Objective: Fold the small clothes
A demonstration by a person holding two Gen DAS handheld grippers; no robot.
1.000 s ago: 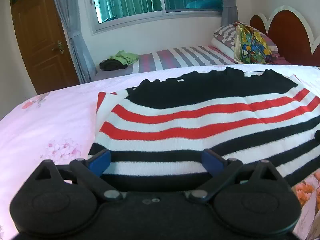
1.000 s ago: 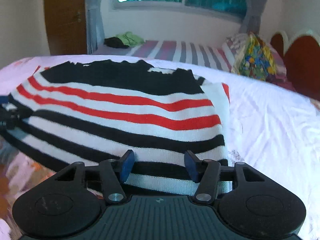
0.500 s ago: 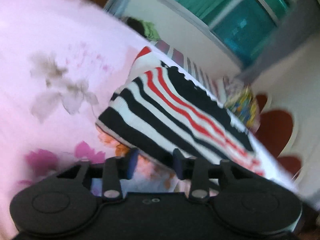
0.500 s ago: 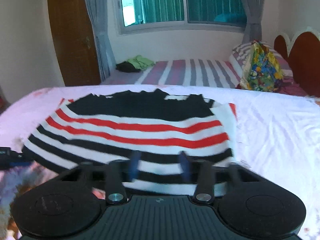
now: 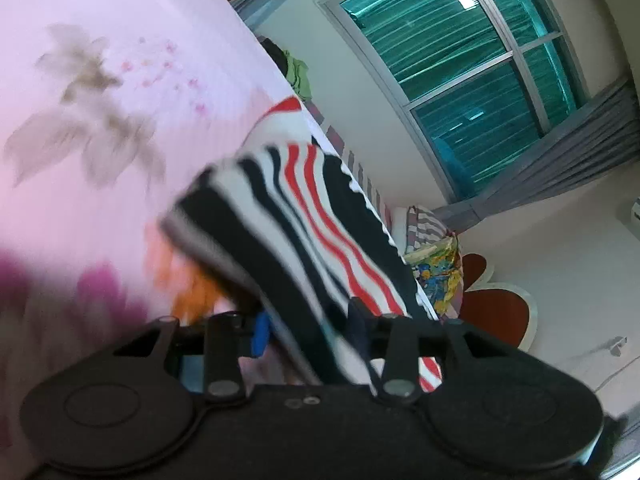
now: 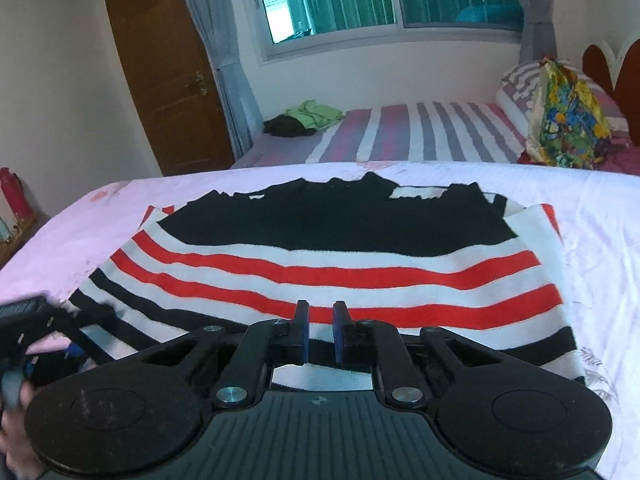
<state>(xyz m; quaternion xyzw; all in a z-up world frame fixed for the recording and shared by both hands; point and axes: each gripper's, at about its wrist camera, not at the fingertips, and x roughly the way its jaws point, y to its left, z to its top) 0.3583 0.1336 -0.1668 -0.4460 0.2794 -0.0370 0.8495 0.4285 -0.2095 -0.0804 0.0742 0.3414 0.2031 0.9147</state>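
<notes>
Bare pink floral bedsheet (image 6: 600, 216) lies open right of the black, red and white striped knit sweater (image 6: 328, 264); the left tongs (image 6: 70, 334) crowd its near-left corner.

The sweater (image 6: 332, 264) lies flat on the near bed (image 6: 600, 220). Behind it sits the second bed (image 6: 420, 136), with a clothes pile (image 6: 304, 118) at its left end, pillows (image 6: 524, 76) at its right.
</notes>
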